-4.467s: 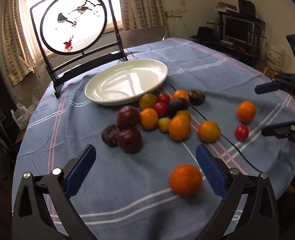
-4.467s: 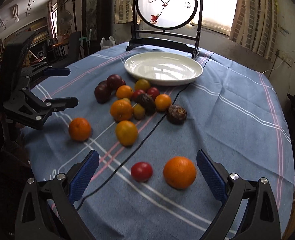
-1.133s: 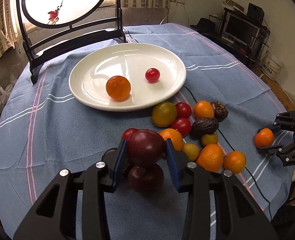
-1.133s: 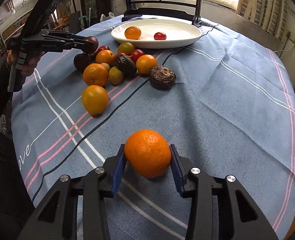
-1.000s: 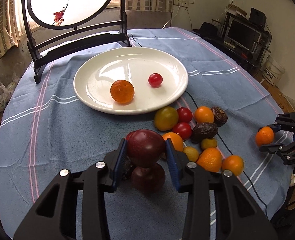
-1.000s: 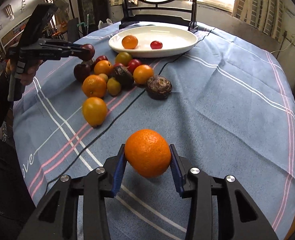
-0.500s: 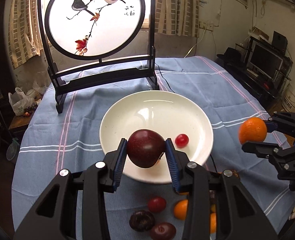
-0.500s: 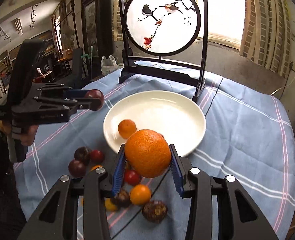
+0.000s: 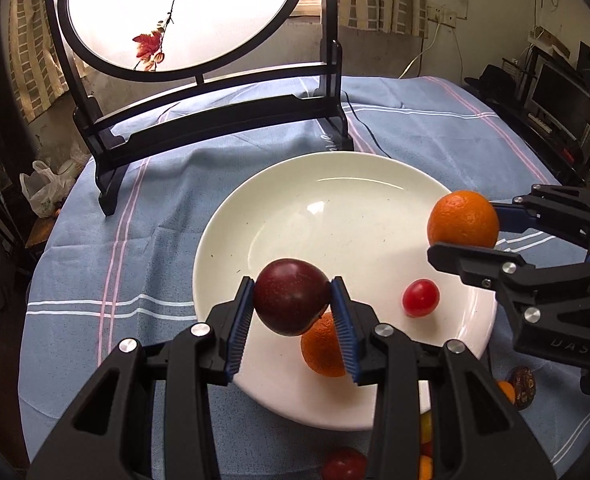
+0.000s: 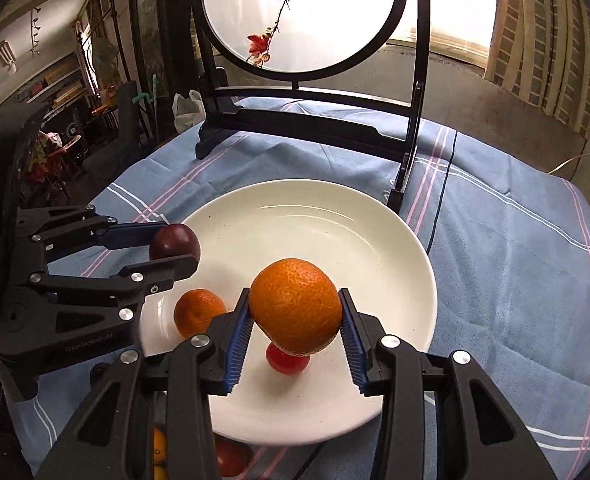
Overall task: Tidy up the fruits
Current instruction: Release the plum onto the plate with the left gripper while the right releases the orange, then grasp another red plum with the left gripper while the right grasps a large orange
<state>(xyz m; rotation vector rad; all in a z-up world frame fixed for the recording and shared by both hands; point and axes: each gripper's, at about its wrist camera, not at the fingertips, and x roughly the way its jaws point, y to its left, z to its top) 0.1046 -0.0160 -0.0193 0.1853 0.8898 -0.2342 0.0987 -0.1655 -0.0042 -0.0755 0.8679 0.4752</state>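
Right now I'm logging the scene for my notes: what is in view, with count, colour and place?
plate: one, white, on the cloth.
small orange: one, lying in the plate.
cherry tomato: one, red, in the plate.
tablecloth: one, blue, striped.
round screen: one, black frame, behind the plate.
loose fruits: several, mixed colours, near the plate's front edge.
dark plum: one, in the left gripper.
large orange: one, in the right gripper.

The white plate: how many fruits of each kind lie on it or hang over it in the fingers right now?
Oranges: 2, one resting on the plate at, one held.
Small red tomato: 1.
Dark purple fruit: 1, held.
Total: 4.
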